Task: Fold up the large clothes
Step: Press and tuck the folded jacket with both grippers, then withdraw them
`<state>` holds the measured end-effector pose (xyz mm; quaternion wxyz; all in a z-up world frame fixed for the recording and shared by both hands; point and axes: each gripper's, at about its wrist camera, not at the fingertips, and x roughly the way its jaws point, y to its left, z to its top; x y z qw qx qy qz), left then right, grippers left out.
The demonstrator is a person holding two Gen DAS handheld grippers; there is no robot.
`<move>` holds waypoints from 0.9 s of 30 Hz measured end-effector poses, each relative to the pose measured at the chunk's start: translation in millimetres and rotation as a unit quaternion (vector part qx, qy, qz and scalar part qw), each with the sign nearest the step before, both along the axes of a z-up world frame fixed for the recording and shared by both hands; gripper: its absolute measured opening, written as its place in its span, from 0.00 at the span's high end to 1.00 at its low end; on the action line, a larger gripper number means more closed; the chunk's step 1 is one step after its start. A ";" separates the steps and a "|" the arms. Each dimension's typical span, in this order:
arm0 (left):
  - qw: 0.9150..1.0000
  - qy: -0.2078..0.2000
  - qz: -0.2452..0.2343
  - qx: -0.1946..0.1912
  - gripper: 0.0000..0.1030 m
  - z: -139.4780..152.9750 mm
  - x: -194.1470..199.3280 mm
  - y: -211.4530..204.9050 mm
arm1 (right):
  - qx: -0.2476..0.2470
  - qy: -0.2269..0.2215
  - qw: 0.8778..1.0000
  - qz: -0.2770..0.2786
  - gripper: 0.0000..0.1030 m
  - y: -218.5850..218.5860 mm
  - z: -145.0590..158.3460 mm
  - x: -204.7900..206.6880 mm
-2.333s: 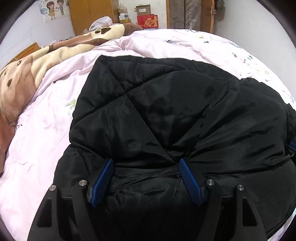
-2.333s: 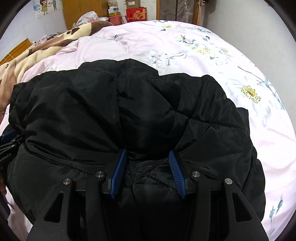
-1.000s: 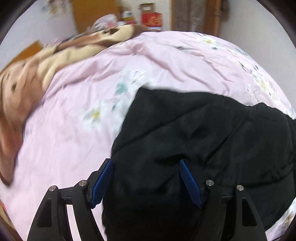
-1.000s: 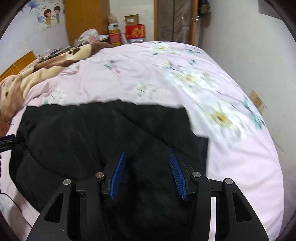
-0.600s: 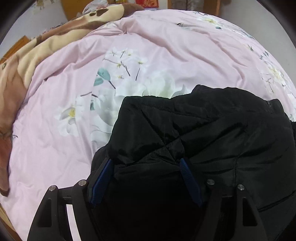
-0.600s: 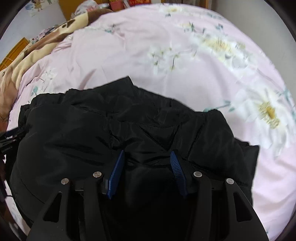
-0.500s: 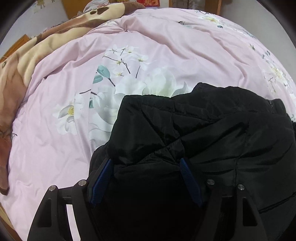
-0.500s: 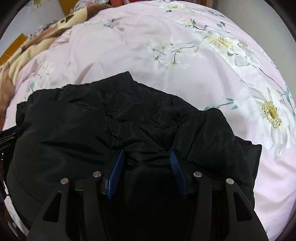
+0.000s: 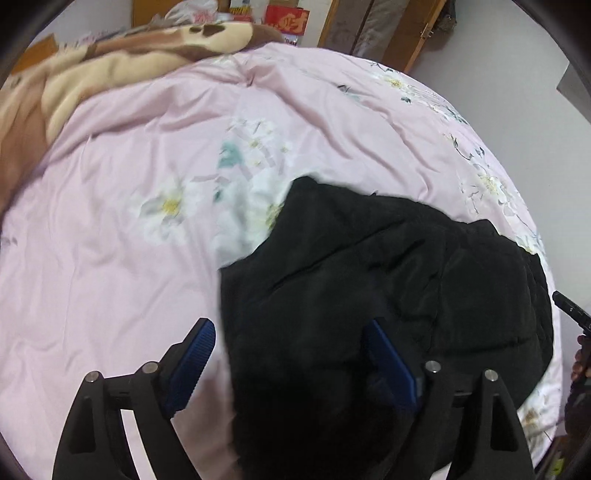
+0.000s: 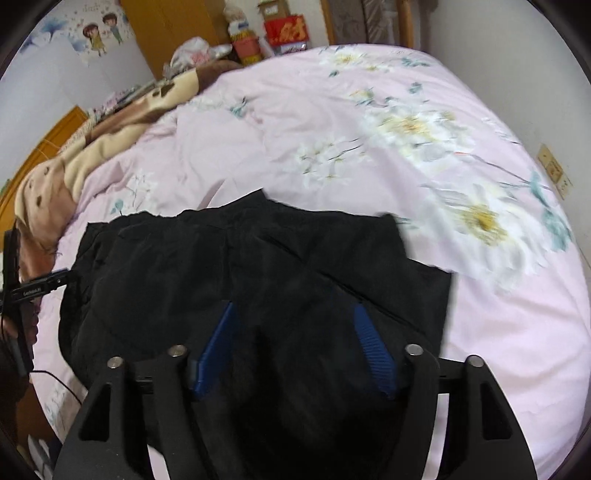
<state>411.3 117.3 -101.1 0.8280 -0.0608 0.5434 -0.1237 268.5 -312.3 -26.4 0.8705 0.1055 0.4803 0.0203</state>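
Black padded jacket [image 9: 388,288] lies bunched on the pink floral quilt [image 9: 122,236] of the bed, toward the near edge, and both views show it blurred. In the left wrist view we see our left tongs [image 9: 291,354] with the blue pads [image 9: 192,350] set wide apart; the jacket's left border runs between them, so one pad stands over bare quilt and the other over black cloth. Whether any fabric is pinched there we cannot tell, but the gap is plainly wide. In the right wrist view our right tongs [image 10: 299,347] are likewise spread, both pads over the jacket [image 10: 258,266], with dark cloth filling the space between them. Our left tool's black body shows at that view's left edge, just beside the jacket. A brown and cream blanket [image 10: 74,162] is heaped along the far left side of the bed, well apart from the jacket. Red boxes [image 10: 286,31] and wooden furniture stand against the far wall.
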 end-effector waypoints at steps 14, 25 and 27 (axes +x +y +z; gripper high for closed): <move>0.984 0.096 -0.013 -0.152 0.10 -53.9 4.6 34.6 | 0.162 0.050 0.985 -0.038 0.24 -88.5 -61.9 -42.8; 0.976 0.132 -0.035 -0.169 0.00 -81.8 16.4 10.6 | 0.221 0.069 0.973 -0.017 0.15 -91.9 -89.4 -25.4; 0.975 0.137 -0.041 -0.169 0.00 -84.7 17.9 11.2 | 0.233 0.076 0.970 -0.008 0.09 -90.1 -94.9 -20.9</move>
